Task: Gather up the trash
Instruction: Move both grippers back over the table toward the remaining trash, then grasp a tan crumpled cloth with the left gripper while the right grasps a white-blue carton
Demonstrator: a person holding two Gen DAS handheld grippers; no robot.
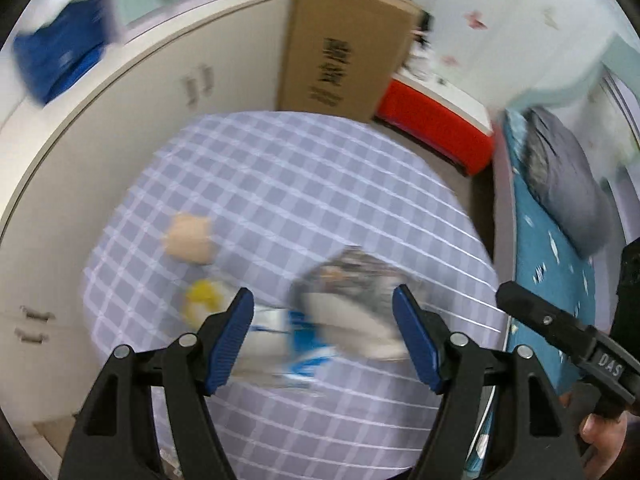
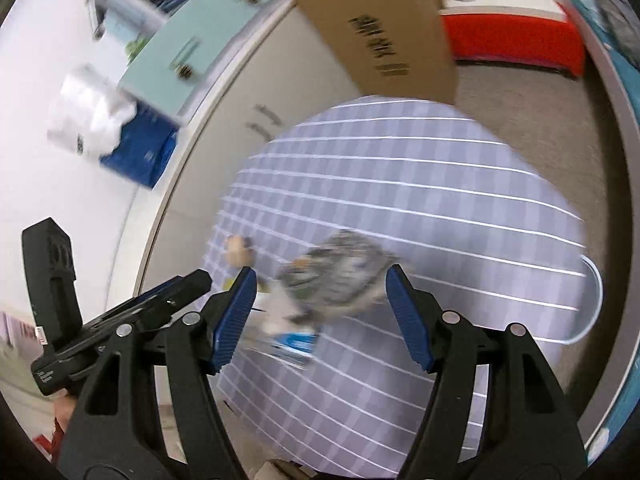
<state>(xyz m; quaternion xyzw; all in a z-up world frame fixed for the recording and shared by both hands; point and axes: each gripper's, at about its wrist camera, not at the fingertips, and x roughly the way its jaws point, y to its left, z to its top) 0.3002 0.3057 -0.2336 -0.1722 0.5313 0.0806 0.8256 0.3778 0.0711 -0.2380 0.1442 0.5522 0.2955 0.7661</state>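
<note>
A round counter (image 1: pixel 280 168) covered in a lilac checked cloth carries the litter. On it lie a tan lump (image 1: pixel 189 238), a yellow scrap (image 1: pixel 202 296), a grey crumpled wrapper (image 1: pixel 352 276) and a blue-and-white packet (image 1: pixel 308 344), all blurred and close together.

I've got open air over the round checked table (image 1: pixel 280 184), its far half bare, while the blurred litter sits bunched on the near side: a crumpled grey wrapper (image 1: pixel 352 280), a tan lump (image 1: pixel 188 240), a yellow scrap (image 1: pixel 202 300) and a blue-and-white packet (image 1: pixel 308 344). Along the table's left a cream cabinet (image 1: pixel 132 152) hems me in, and behind stand a tall cardboard box (image 1: pixel 344 48) and a red box (image 1: pixel 436 128). On the right a floor strip separates table from bed (image 1: pixel 552 280).
</note>
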